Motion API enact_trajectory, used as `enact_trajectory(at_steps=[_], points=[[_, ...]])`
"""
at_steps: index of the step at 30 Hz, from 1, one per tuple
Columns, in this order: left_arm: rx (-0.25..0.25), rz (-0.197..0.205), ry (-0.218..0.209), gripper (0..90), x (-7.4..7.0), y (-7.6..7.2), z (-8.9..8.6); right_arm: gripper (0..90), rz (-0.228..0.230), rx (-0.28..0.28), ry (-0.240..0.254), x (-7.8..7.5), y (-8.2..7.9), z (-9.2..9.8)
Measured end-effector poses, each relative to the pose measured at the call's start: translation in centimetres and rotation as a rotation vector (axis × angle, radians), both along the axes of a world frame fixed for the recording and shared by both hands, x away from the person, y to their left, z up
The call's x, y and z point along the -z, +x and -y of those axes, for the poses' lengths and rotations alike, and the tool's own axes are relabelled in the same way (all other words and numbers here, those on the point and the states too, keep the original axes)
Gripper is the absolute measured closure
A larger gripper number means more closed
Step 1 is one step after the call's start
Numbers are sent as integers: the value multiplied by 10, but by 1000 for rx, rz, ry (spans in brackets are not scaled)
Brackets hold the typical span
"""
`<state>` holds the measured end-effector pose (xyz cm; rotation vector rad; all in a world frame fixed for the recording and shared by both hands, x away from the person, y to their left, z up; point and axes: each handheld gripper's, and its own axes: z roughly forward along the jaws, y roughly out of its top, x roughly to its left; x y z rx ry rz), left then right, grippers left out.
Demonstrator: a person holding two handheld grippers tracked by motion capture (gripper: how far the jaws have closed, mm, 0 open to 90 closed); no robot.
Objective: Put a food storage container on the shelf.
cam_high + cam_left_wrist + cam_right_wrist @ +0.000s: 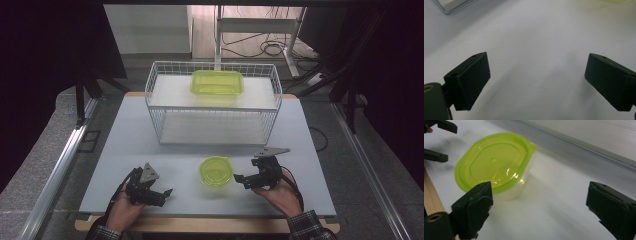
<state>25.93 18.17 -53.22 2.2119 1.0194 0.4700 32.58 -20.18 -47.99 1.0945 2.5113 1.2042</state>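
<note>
Table bare round container; right tongs beside, open.

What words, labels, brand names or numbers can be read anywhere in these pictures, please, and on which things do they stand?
There are none that can be read.
Small round container: its green lid is plain, with moulded ridges and no print.
Rectangular container on the wire rack: no label visible.
Left claw and right claw: black pads and grey plates carry no marking.
Table: bare surface.
</note>
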Motion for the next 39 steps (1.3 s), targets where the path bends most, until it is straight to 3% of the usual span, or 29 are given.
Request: enact_trajectory(at_steps=[6,17,25,30,31,32,34,35,38,39], points=[[0,0,4,60,0,0,0,221,-32,-3,41,-2,10,-5],[2,1,10,60,0,0,0,347,-96,-15,86,0,29,-14],[1,1,17,61,0,0,0,447,-191,-6,126,7,41,-20],[4,2,27,61,1,0,1,548,-276,4,147,12,48,-22],[4,2,27,61,1,0,1,548,-276,4,147,12,48,-22],[4,2,29,61,1,0,1,609,-328,5,181,14,51,-20],[5,2,29,61,1,0,1,640,-353,5,198,15,53,-19],[5,3,32,61,1,0,1,714,-419,7,241,17,55,-17],[8,4,39,61,1,-1,1,793,-484,8,288,19,58,-16],[8,4,39,61,1,-1,1,793,-484,8,288,19,58,-16]])
